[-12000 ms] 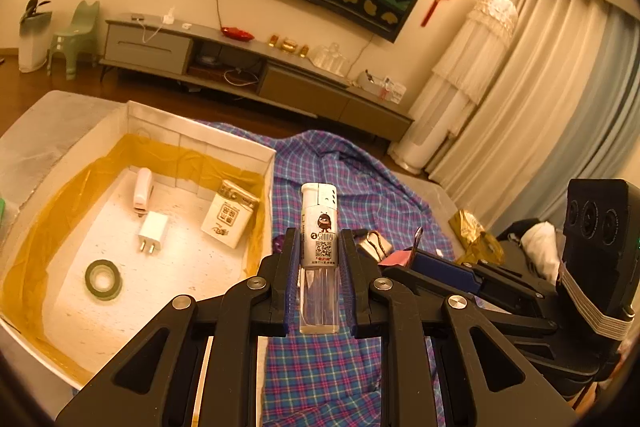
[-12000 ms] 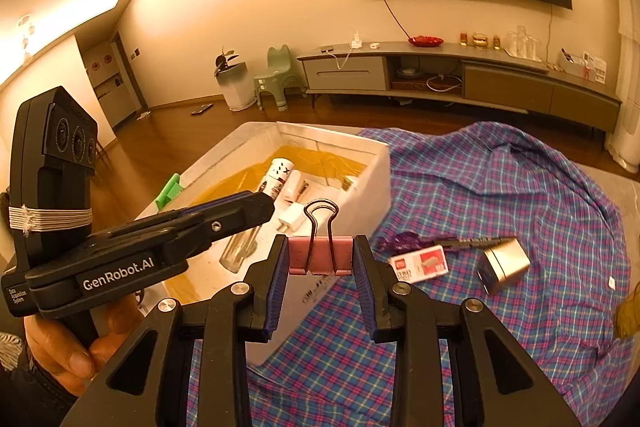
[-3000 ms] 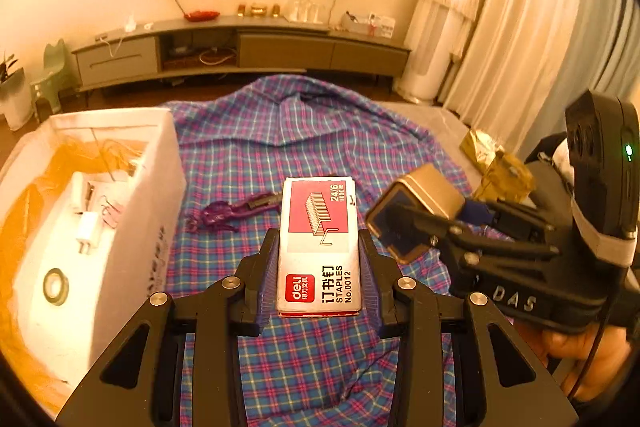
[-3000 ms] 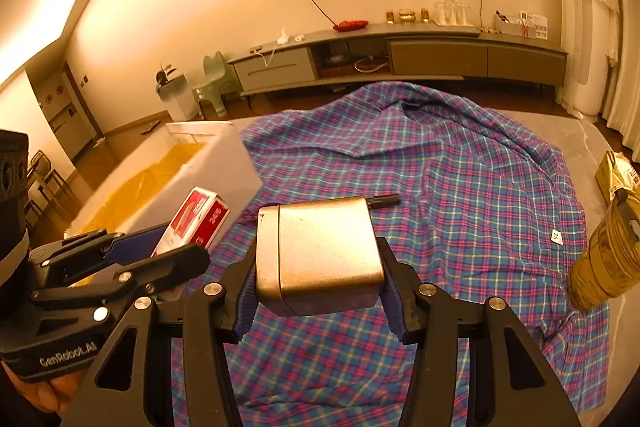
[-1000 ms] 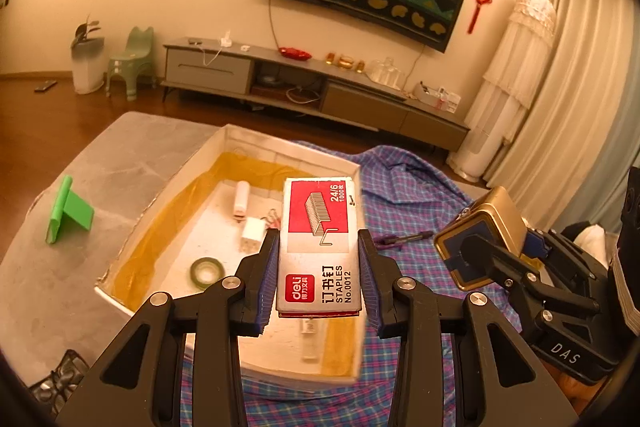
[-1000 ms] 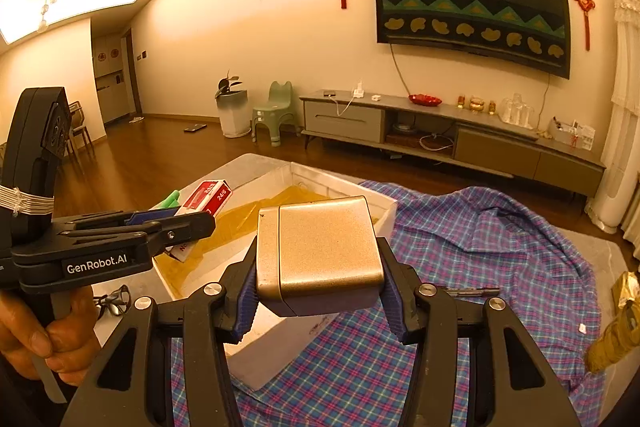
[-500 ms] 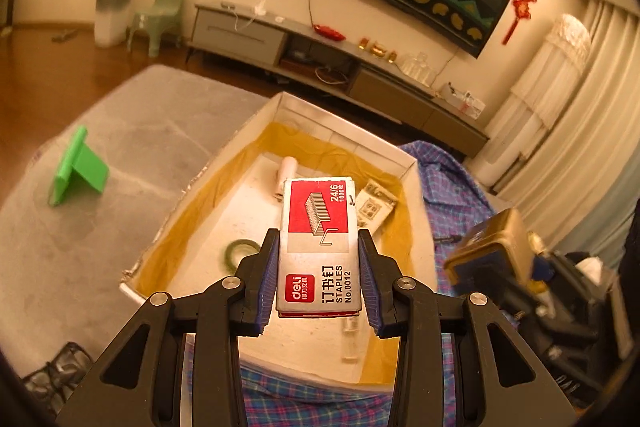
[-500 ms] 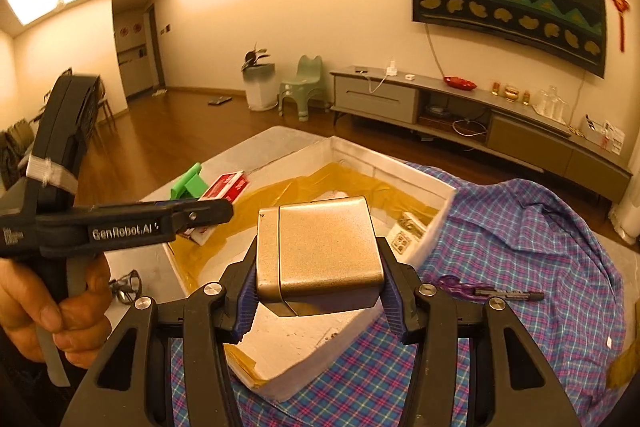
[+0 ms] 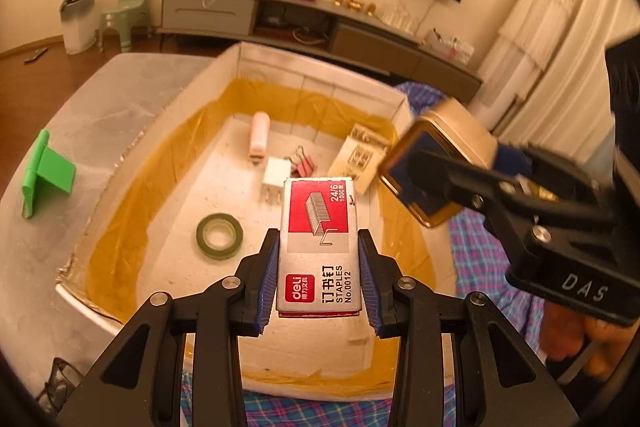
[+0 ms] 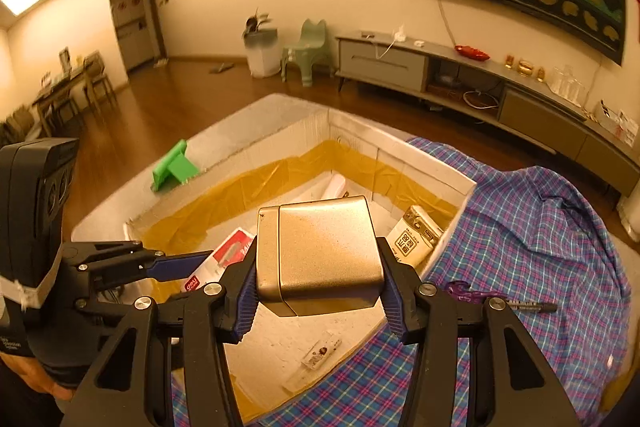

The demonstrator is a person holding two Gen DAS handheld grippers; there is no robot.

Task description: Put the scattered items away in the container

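Note:
My left gripper [image 9: 319,281] is shut on a red and white staples box [image 9: 319,227], held above the white container [image 9: 316,87] with the yellow lining. My right gripper [image 10: 318,293] is shut on a gold metal tin [image 10: 320,253], also over the container [image 10: 424,163]; that tin [image 9: 448,143] shows at the right of the left wrist view. Inside lie a green tape roll [image 9: 219,235], a white charger [image 9: 276,173], a pink binder clip [image 9: 302,165], a pink tube [image 9: 259,137], a card box [image 9: 360,157] and a clear lighter [image 10: 314,359].
A plaid cloth [image 10: 540,247] covers the table to the right, with a purple pen and a marker [image 10: 500,301] lying on it. A green stand [image 9: 44,171] sits on the grey table left of the container. A TV cabinet [image 9: 320,23] lines the far wall.
Both grippers have moved down and closer over the container, each keeping its item. The tin has come in over the container's right side.

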